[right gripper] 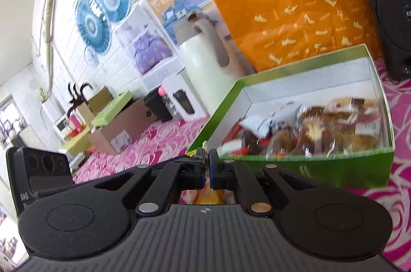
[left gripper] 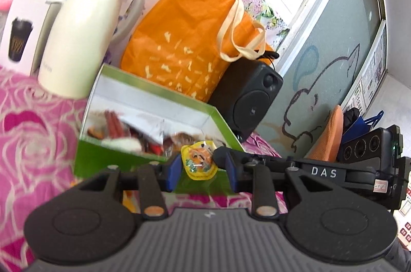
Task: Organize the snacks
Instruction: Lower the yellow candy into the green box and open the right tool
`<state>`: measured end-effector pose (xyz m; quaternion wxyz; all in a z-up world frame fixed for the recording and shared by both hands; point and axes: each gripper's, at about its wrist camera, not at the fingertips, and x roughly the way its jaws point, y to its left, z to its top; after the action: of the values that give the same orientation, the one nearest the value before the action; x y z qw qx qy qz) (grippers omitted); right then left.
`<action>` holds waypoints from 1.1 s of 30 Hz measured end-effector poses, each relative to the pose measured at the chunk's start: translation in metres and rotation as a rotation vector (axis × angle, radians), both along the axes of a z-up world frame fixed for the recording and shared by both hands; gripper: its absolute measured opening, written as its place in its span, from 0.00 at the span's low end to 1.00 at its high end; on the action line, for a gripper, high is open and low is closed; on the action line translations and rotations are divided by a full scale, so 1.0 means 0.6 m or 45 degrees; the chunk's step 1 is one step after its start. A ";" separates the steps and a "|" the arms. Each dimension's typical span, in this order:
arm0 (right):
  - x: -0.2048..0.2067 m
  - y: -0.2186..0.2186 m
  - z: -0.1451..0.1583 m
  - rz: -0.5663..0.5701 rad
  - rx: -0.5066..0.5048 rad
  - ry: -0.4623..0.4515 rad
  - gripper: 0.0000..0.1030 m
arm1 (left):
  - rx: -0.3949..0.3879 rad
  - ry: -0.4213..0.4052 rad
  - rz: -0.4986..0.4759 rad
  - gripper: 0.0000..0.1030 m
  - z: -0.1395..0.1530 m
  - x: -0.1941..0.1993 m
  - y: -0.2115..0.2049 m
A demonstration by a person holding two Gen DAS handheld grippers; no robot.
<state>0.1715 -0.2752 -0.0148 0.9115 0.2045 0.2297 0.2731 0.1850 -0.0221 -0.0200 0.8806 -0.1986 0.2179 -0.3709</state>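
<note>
The left claw [left gripper: 200, 170] is closed most of the way on a small yellow jelly cup [left gripper: 199, 163], its blue pads [left gripper: 172, 169] pressing the cup's sides, and it holds the cup above the near edge of the green box [left gripper: 110, 159]. The right claw [right gripper: 206, 170] is pinched almost fully shut on a thin edge of wrapper [right gripper: 204, 146] that pokes up between its tips; an orange packet [right gripper: 206, 196] shows beneath the claw and is probably the same item, though the pictures do not settle that. The green box sits on a pink rose-patterned cloth [left gripper: 33, 123] and already holds a loose heap of wrapped snacks [right gripper: 321, 128], blurred in both views. Beyond it stand a cream thermos jug [left gripper: 77, 36], an orange tote bag [left gripper: 185, 36] and a black speaker [left gripper: 249, 97]. The jelly cup looks light and fairly stiff at its rim, with a smooth foil lid (likely slippery, and the soft plastic wall could dent under a hard squeeze), so gripping it across the body just under the rim, as now, seems the safest hold. The wrapped snacks should be light, crinkly and easy to crush; a sealed seam or corner is the best place to take one, since pinching the middle could break what is inside.
</note>
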 end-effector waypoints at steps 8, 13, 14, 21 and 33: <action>0.067 -0.012 0.015 -0.082 -0.008 0.062 0.07 | 0.028 0.032 -0.010 0.28 0.014 0.083 -0.028; 0.096 -0.012 0.002 -0.154 -0.094 0.079 0.07 | 0.093 0.057 0.000 0.28 -0.005 0.114 -0.051; 0.099 -0.011 -0.002 -0.166 -0.116 0.079 0.07 | 0.096 0.064 0.003 0.28 -0.011 0.117 -0.054; 0.104 -0.019 -0.021 -0.192 -0.154 0.069 0.07 | 0.159 0.039 0.005 0.28 -0.028 0.118 -0.073; 0.097 -0.014 -0.022 -0.230 -0.268 -0.017 0.11 | 0.207 -0.020 0.019 0.28 -0.027 0.115 -0.089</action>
<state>0.2297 -0.2837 -0.0283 0.9502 0.1260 0.2318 0.1658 0.2542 -0.0753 -0.0361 0.8983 -0.1250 0.2388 -0.3471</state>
